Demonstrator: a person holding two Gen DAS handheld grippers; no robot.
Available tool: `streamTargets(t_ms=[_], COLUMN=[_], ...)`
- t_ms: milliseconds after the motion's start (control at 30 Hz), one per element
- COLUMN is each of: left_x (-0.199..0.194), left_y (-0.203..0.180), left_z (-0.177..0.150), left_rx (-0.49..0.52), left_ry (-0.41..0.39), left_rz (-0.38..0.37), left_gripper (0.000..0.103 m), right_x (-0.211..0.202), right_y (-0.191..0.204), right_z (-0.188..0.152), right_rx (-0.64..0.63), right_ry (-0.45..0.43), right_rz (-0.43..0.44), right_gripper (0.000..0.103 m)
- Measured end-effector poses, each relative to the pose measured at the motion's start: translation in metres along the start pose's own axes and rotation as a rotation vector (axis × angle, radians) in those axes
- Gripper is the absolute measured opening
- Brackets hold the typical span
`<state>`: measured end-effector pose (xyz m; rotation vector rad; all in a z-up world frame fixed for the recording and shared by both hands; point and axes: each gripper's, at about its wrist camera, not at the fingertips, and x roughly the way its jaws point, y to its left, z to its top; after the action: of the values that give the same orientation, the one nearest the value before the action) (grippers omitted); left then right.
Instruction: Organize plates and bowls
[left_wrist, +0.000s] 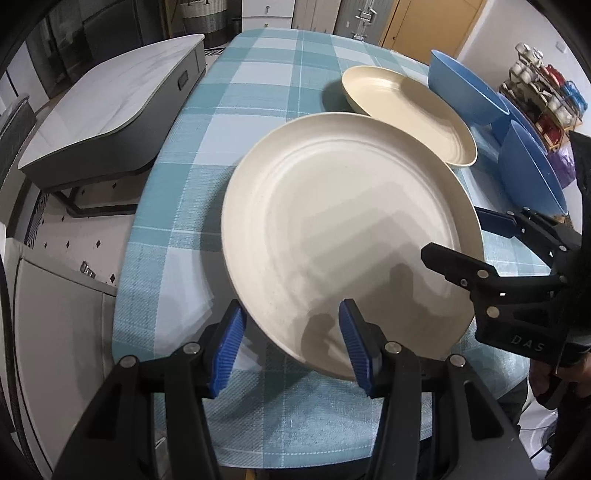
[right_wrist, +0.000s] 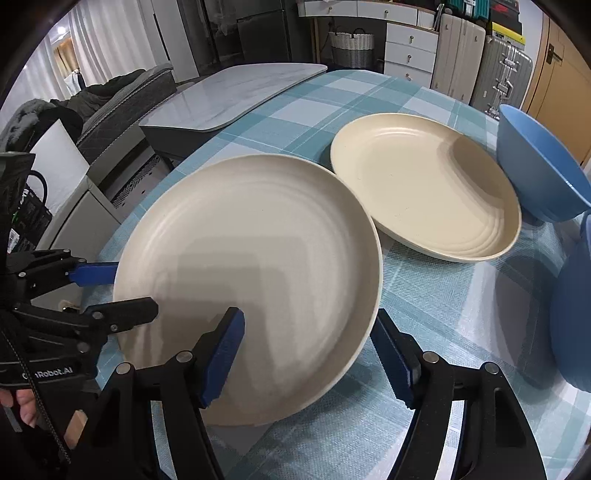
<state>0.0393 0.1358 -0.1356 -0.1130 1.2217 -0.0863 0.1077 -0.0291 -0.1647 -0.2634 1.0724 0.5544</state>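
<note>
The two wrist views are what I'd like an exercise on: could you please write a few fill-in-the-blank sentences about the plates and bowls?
1. Both grippers, left gripper and right gripper, straddle the rim of the near ___ plate.
2. The second plate lies ___ the near one.
3. Both bowls are ___ in colour.
4. The tablecloth has a ___ pattern.

Missing words: cream; beyond; blue; checked

plates (right_wrist: 247, 280): 2 cream | bowls (right_wrist: 543, 173): 2 blue | tablecloth (right_wrist: 443, 314): 1 plaid
</note>
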Motion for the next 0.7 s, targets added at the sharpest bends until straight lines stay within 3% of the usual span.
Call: streamTargets(t_ms=[400,567,700], left_x=[-0.008,-0.028,-0.047], left_y=[0.014,0.019,0.015], left_z=[0.005,0.011,0.018], left_rx=[-0.069,-0.102,-0.107], left_ry=[-0.021,-0.104,-0.168], left_rz=[0.024,0.086,0.095], left_gripper=[0.053,0.053,0.053], right_x=[-0.02,-0.044,-0.055], right_y=[-0.016,-0.025,-0.03], right_z=[-0.005,-0.004,0.003], right_rx=[0.046,0.086,0.101], right_ry=[-0.065,-0.142,-0.17], right_rz=[-0.03,-0.047,-0.06], right_gripper=[0.072,0.073,0.073])
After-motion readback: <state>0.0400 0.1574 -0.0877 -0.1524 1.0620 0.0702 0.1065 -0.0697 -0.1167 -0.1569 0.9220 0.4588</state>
